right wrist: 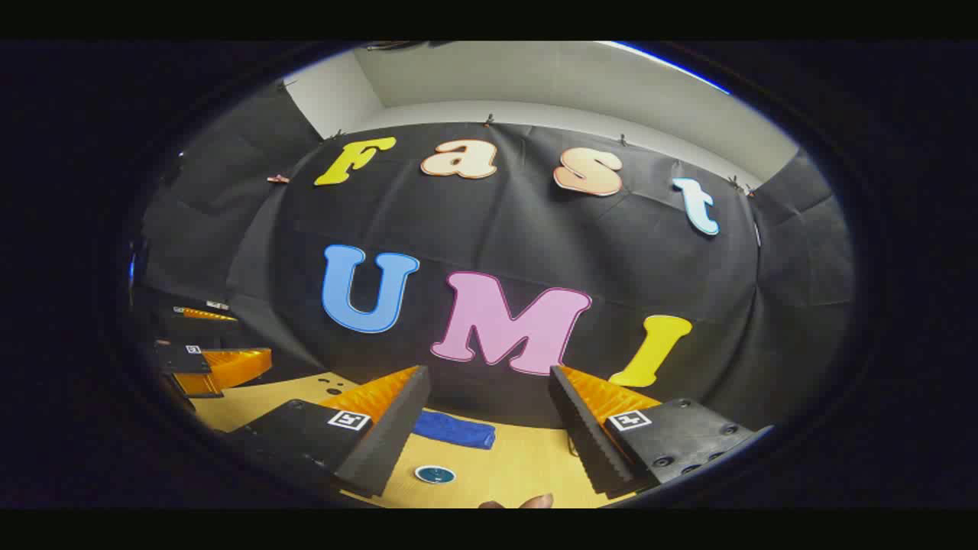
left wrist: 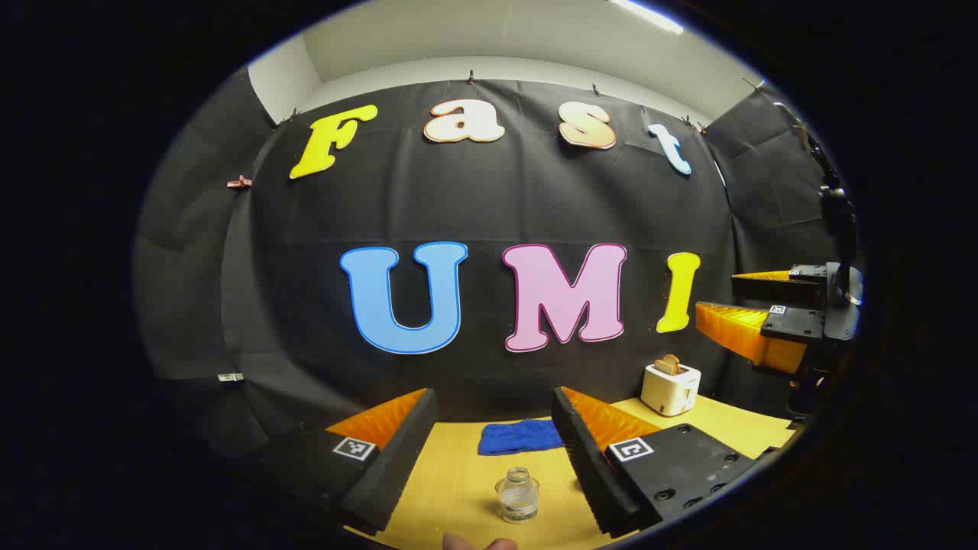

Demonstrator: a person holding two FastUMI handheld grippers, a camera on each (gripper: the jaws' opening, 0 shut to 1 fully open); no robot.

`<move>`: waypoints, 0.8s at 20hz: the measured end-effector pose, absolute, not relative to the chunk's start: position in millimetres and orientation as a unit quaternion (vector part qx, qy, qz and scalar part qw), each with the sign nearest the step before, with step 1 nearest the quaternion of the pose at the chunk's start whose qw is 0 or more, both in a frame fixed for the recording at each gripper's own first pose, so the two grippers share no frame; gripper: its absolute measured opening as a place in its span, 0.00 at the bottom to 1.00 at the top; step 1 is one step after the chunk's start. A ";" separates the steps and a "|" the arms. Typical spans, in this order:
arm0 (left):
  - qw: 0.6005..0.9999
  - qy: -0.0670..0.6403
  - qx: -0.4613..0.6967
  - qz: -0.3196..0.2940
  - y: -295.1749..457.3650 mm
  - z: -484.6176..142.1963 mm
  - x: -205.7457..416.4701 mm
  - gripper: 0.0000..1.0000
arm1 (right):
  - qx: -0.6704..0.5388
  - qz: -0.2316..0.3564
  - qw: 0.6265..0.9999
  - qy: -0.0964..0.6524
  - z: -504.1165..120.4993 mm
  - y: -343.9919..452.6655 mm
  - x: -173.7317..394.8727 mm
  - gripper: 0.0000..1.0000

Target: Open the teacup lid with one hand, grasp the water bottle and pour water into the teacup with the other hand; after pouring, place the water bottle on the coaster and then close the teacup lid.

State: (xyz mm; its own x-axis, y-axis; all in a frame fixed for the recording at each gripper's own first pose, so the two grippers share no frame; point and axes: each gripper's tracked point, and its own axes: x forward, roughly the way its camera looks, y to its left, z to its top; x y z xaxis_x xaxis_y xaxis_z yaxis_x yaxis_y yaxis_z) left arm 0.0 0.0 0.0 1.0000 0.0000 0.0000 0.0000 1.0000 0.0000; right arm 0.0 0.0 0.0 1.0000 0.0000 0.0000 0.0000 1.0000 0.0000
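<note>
Table (left wrist: pixel 458 473): yellow wood, cut off by both views' lower edges.
Left gripper (left wrist: pixel 493 451): fingers spread, hovering above the table.
Right gripper (right wrist: pixel 489 428): fingers spread, raised.
Water bottle (left wrist: pixel 518 495): upright, uncapped, between left fingers, untouched.
Coaster (right wrist: pixel 435 474): teal, near blue cloth (right wrist: pixel 455 429).
Fingertip (left wrist: pixel 480 543): barely visible.

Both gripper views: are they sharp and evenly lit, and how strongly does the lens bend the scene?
Left gripper view: fairly sharp, the water bottle is crisp on the table; the ceiling strip glares; edges curve strongly. Right gripper view: softer and dimmer, the blue cloth and round coaster are slightly blurred; the wall bows and tilts.
</note>
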 end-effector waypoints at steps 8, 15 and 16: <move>1.000 0.001 0.000 -0.003 -0.3 0.0 -1.1 0.95 | -0.001 0.000 1.000 -0.001 1.2 -0.9 -1.6 0.96; 1.000 0.006 0.000 -0.003 -0.5 -1.2 -2.7 0.95 | -0.001 0.004 1.000 -0.004 2.3 0.8 -2.1 0.96; 1.000 0.005 0.001 -0.003 0.0 -2.1 -2.8 0.95 | 0.000 0.003 1.000 -0.005 2.7 0.5 -2.2 0.97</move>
